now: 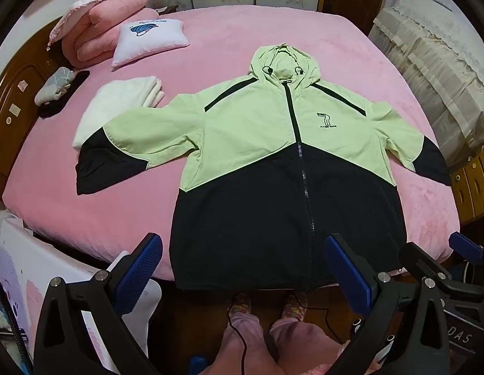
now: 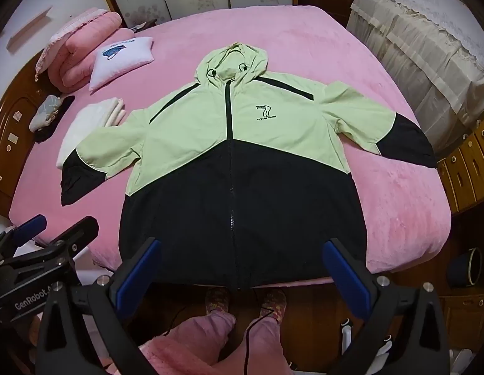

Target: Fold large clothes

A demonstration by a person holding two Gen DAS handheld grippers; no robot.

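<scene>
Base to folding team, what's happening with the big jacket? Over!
Left hand-held gripper and right hand-held gripper open, empty. Jacket flat on bed, zipped, unfolded. White folded cloth under one sleeve.

Jacket flat on bed, front up, hood toward far edge, sleeves spread both sides. Folded towel under left sleeve. Pillow behind towel, folded quilt further left.

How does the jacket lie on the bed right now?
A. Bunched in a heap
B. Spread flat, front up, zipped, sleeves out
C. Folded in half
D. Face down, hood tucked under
B: the jacket lies flat on the pink bed, zipper and chest logo up, sleeves spread.
</scene>
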